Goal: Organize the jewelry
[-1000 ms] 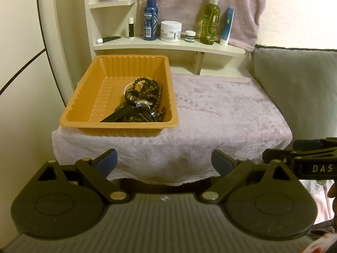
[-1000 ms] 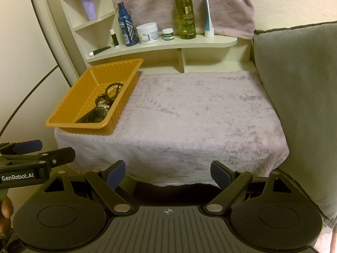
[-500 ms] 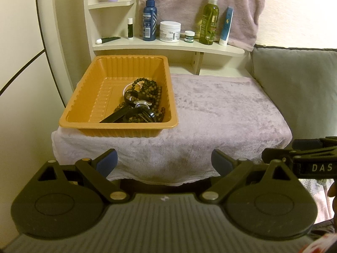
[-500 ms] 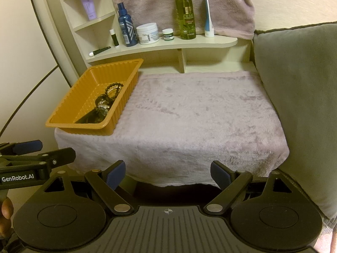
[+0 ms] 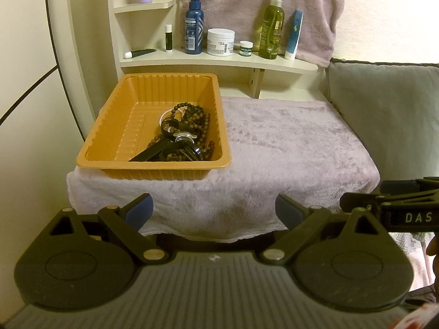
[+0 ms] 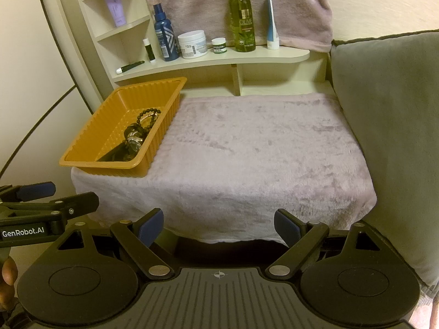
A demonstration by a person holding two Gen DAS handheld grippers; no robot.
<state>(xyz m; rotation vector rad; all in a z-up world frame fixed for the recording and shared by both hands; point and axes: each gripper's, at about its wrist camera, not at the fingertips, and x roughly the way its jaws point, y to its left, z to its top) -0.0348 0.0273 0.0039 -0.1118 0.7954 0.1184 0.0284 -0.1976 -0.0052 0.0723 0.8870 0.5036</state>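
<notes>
The orange tray (image 5: 153,161) sits at the left front corner of the towel-covered table (image 6: 260,148), its near rim almost flush with the table's front edge and its left rim close to the cream wall panel, so there is little room on that side. Inside the tray, gathered toward its right wall, lies the jewelry (image 5: 182,137): a long strand of brown beads, dark straps and a clear round piece, all tangled together. To the right of the tray the towel is bare all the way to the grey cushion (image 6: 389,126) that stands against the table's right edge. Behind the tray a curved shelf (image 6: 219,59) carries a blue bottle (image 5: 194,23), a white jar (image 5: 221,41), a small green-lidded pot, a green spray bottle (image 6: 242,19) and a standing tube, and overhangs the back of the table. The left gripper (image 5: 214,209) hovers in front of the table's front edge, facing the tray from just below its near rim, angled downward, jaws spread wide with nothing between them. The right gripper (image 6: 219,222) hangs beside it at the same front edge, facing the bare towel to the right of the tray, tilted downward likewise, its jaws released and empty. Each gripper's side shows at the edge of the other's view, close but apart.
</notes>
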